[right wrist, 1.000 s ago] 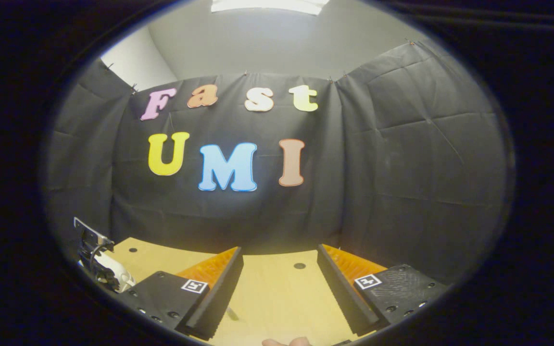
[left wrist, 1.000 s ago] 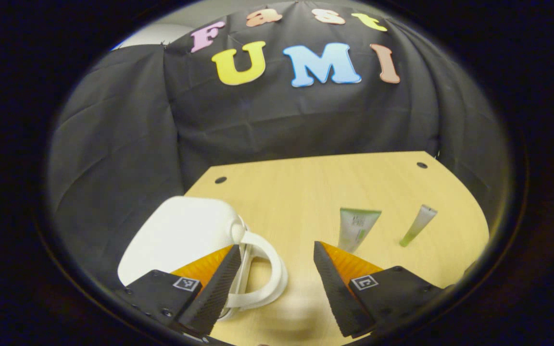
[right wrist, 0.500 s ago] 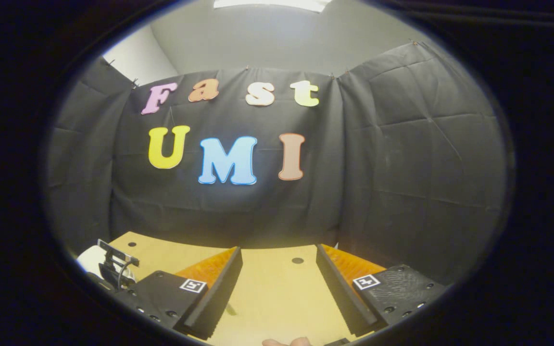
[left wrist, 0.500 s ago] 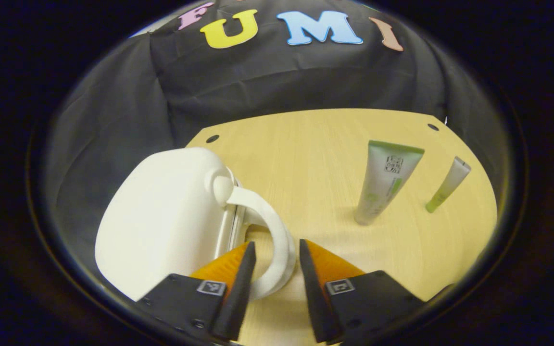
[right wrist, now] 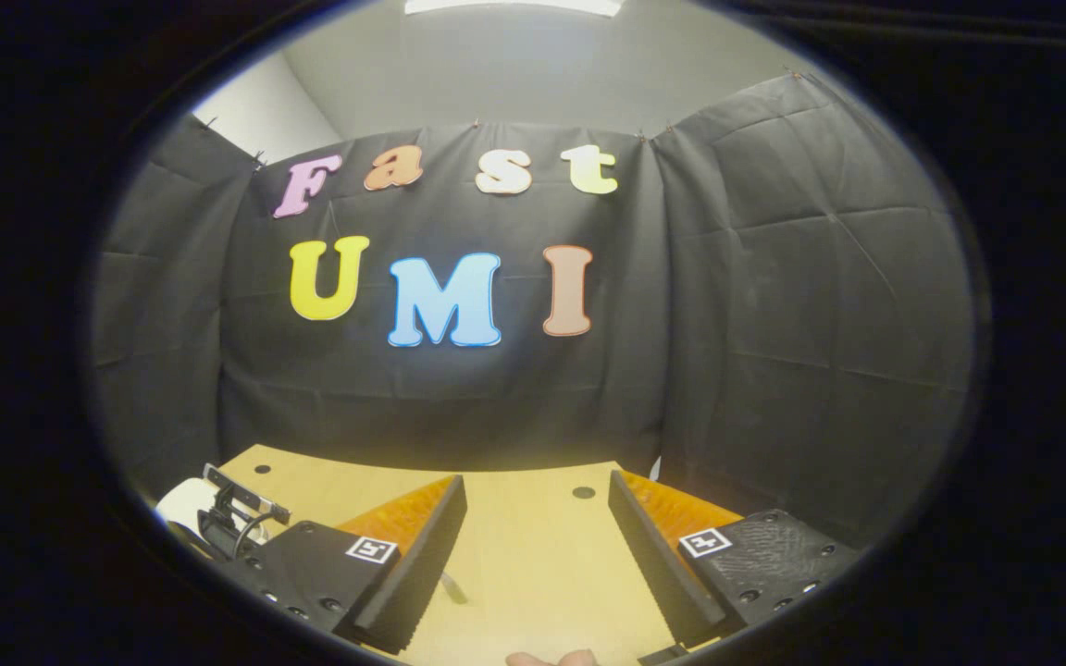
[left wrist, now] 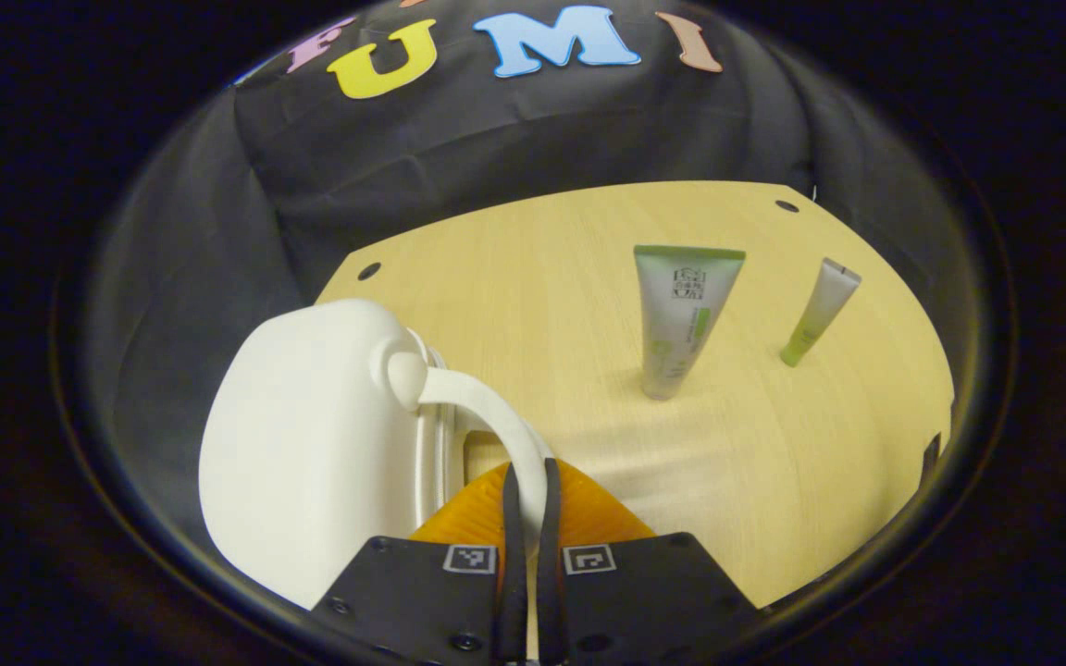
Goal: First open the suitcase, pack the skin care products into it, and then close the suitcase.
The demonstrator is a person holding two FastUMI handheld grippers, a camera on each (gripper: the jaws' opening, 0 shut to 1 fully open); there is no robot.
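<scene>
Left gripper (left wrist: 526, 518) is clenched on the white suitcase handle (left wrist: 487, 416); the closed suitcase (left wrist: 311, 462) lies to its left. Right gripper (right wrist: 533, 546) hangs released, well apart.

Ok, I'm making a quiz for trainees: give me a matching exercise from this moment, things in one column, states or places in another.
Things:
1. left claw
2. right claw
3. large tube
4. suitcase

States:
A. open, holding nothing
B. white, lid down
C. shut on the suitcase handle
D. on the table, beside the small tube

Pairs: 1-C, 2-A, 3-D, 4-B
</scene>
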